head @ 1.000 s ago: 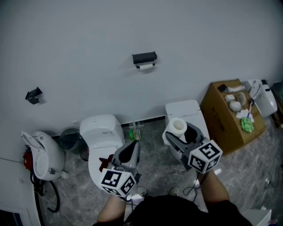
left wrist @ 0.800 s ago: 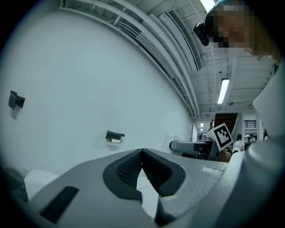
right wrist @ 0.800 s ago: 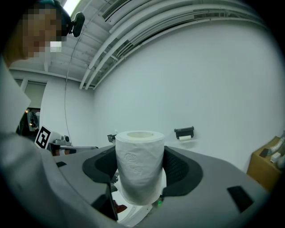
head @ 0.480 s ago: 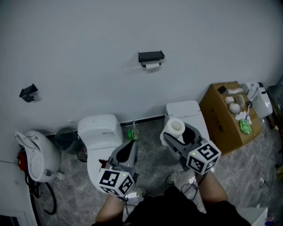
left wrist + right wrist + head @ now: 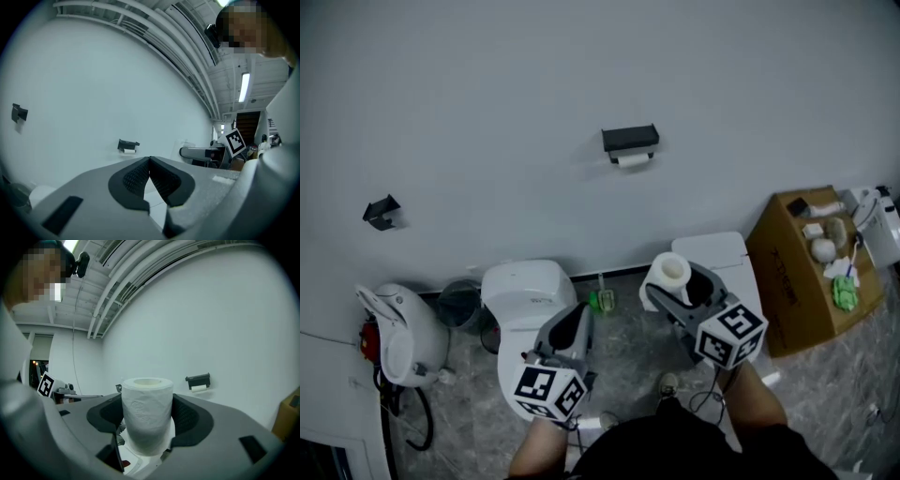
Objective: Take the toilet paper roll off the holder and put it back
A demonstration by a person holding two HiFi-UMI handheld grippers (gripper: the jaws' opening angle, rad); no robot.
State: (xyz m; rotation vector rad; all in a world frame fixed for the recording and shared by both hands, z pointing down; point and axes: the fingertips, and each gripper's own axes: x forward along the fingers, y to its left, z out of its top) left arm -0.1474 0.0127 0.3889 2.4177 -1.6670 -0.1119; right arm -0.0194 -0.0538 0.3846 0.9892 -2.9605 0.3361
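A black paper holder (image 5: 630,139) is fixed high on the white wall, with a small white roll (image 5: 633,159) under it; it also shows as holder (image 5: 198,379) and holder (image 5: 127,145). My right gripper (image 5: 672,281) is shut on an upright white toilet paper roll (image 5: 671,272), roll (image 5: 147,416), gripped between both pads, well short of the wall. My left gripper (image 5: 578,322) is shut with nothing in it, its pads (image 5: 140,176) touching, level beside the right one.
Two white toilets stand against the wall below, one toilet (image 5: 525,300) under my left gripper, the other toilet (image 5: 722,262) by my right. A cardboard box (image 5: 802,281) with small items sits at right. A second black bracket (image 5: 382,212) is on the wall at left. A white appliance (image 5: 398,333) stands far left.
Both grippers with the roll have advanced toward the wall; the toilets and box have slid down and right in the head view. Jaws unchanged.
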